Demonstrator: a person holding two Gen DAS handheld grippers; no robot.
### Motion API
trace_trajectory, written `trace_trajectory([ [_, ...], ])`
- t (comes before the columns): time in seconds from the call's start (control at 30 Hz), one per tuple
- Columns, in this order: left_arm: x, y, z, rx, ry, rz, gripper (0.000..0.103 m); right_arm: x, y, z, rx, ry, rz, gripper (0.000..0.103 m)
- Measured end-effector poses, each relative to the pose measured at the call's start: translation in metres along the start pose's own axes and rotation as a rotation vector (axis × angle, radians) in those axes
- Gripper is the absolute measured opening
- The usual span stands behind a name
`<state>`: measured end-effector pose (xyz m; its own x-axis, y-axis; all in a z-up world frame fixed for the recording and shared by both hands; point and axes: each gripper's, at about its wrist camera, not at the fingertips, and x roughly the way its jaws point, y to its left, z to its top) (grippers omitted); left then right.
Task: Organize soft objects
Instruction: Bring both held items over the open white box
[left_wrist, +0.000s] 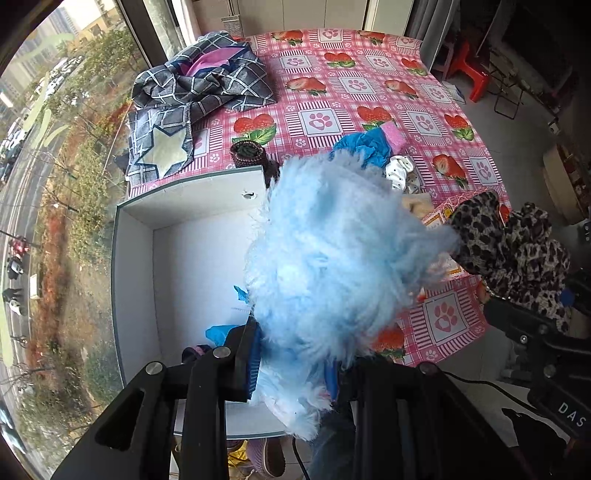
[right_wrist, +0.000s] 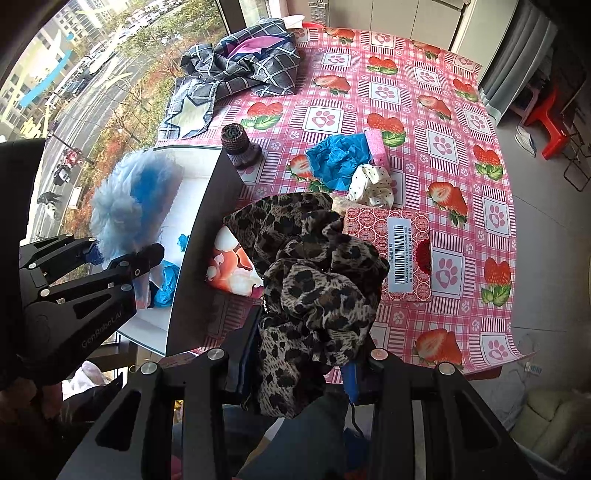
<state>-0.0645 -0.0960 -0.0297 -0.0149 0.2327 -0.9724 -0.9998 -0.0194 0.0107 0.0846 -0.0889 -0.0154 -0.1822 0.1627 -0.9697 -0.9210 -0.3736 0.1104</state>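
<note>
My left gripper (left_wrist: 295, 373) is shut on a fluffy light-blue soft item (left_wrist: 332, 258) and holds it above the right side of an open white box (left_wrist: 136, 258); the item also shows in the right wrist view (right_wrist: 125, 203). My right gripper (right_wrist: 303, 354) is shut on a leopard-print fabric (right_wrist: 314, 273), held above the table's near edge just right of the box; it also shows in the left wrist view (left_wrist: 509, 251). Small blue pieces (left_wrist: 221, 332) lie in the box.
On the pink strawberry tablecloth (right_wrist: 443, 110) lie a blue cloth (right_wrist: 340, 158), a white dotted cloth (right_wrist: 373, 184), a pink sponge (right_wrist: 378, 146), a knitted cup (right_wrist: 240, 147), a red patterned packet (right_wrist: 399, 251) and a grey checked blanket (right_wrist: 240, 66). A window is at the left.
</note>
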Motion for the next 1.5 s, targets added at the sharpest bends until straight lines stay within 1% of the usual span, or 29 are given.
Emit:
trace_trajectory([
  [0.4,-0.001,0.012,-0.004,-0.035,-0.010,0.019,0.030,0.005,0.012,0.005,-0.039,0.013,0.003,0.039],
  [0.83,0.000,0.015,-0.004,-0.041,-0.009,0.020,0.030,0.006,0.016,0.006,-0.047,0.014,0.003,0.039],
  [1.0,0.000,0.024,-0.005,-0.053,-0.007,0.020,0.030,0.008,0.020,0.009,-0.057,0.018,0.004,0.039],
  [1.2,0.002,0.045,-0.008,-0.115,-0.010,0.025,0.030,0.013,0.033,0.013,-0.094,0.031,0.008,0.039],
  [1.4,0.010,0.077,-0.018,-0.222,0.014,0.047,0.030,0.019,0.050,0.021,-0.140,0.043,0.027,0.039],
  [1.5,0.014,0.086,-0.023,-0.247,0.028,0.055,0.030,0.023,0.061,0.027,-0.166,0.047,0.038,0.039],
])
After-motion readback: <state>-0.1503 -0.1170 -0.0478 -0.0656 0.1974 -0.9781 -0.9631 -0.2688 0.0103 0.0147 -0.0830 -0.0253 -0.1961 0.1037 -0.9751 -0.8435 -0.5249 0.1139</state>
